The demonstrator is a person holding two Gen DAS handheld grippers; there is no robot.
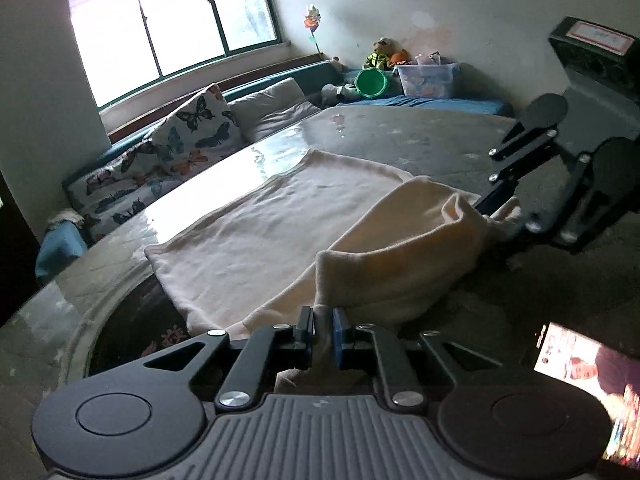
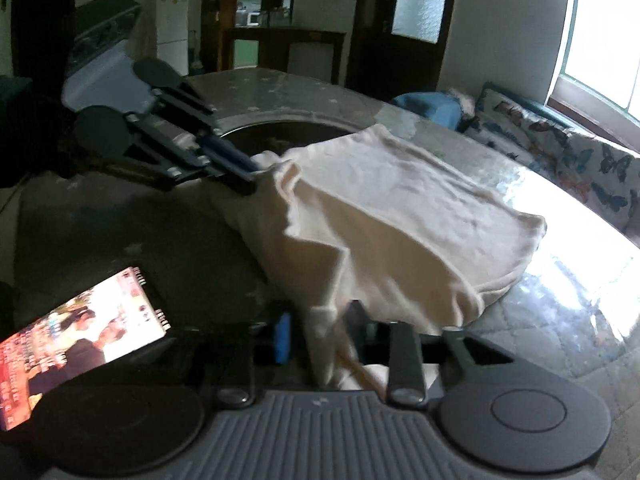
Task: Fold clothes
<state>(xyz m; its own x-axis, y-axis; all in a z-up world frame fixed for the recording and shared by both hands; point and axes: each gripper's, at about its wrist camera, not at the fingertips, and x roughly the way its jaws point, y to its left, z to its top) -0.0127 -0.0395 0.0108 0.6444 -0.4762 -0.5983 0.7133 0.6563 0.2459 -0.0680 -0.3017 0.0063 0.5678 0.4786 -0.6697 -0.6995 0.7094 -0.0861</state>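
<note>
Left wrist view shows the left gripper at the bottom centre of the frame, its fingers closed on a bunched corner of a cream garment, with the cloth pinched between the pads. The garment lies mostly flat on the glossy counter, its body stretching away toward the upper left of the frame, while the near edge is lifted off the surface. At the right of the same frame the right gripper reaches in from the edge, its fingers clamped on the other raised corner. The right wrist view agrees: the cloth passes between the right gripper's fingers at the bottom centre, and the left gripper enters from the upper left, gripping the corner near the middle left. The raised edge hangs slack between the two grips, running from lower centre to right in the left view, and the garment's long axis runs away from both grippers across the counter. Neither hand appears nearer to the far hem; both stand at the same end. The coming fold probably turns on this: the held edge would have to travel forward over the flat body toward the far edge, both corners kept level so it lands square. A lit phone lies at lower left of the right view, apart from the cloth.
</note>
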